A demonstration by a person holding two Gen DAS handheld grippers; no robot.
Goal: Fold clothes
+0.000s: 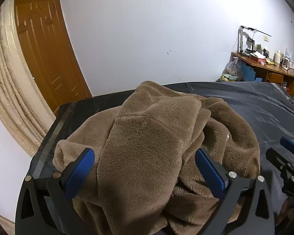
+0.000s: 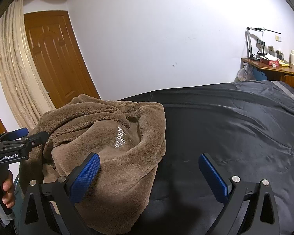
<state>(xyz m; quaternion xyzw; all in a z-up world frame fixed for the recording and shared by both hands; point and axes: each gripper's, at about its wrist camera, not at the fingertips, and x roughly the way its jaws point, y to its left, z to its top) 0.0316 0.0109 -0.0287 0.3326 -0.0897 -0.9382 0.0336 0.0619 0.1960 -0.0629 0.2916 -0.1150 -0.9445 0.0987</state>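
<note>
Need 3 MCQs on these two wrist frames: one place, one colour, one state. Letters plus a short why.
1. Where does the fleece garment lie?
A. heaped on the dark sheet
B. on the wooden desk
C. on the floor

2. What colour is the garment?
A. white
B. brown
C. red

3. How do both hand-held grippers stand?
A. shut on the garment
B. open, holding nothing
C. shut on the sheet

Key:
1 A: the heap rests on the dark sheet.
2 B: brown pile shows in both views.
3 B: the left hand-held gripper and the right hand-held gripper both have blue pads spread wide, gripping nothing.
</note>
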